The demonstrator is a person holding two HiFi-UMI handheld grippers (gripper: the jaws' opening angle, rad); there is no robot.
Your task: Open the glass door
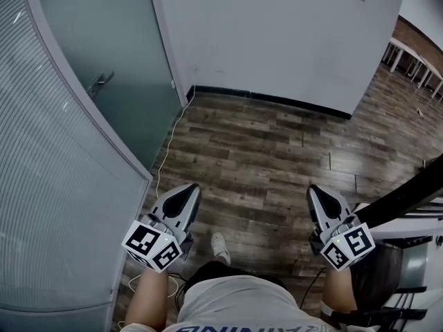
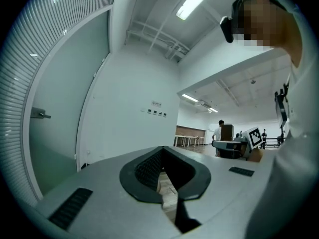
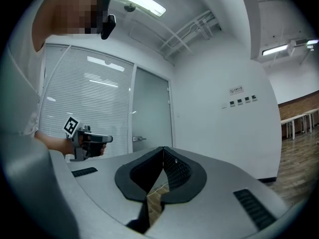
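Note:
The frosted glass door stands at the upper left of the head view, with a metal lever handle on it. Both grippers hang well short of it, low over the wood floor. My left gripper is shut and empty, below and to the right of the handle. My right gripper is also shut, with nothing in it. In the left gripper view the shut jaws of the left gripper point past the door and the handle. The right gripper view shows the right gripper, the door and the handle.
A ribbed glass partition runs along the left beside the door. A white wall closes the far side. A thin white cable trails over the floor. A dark desk edge and chair are at the right. White tables stand far right.

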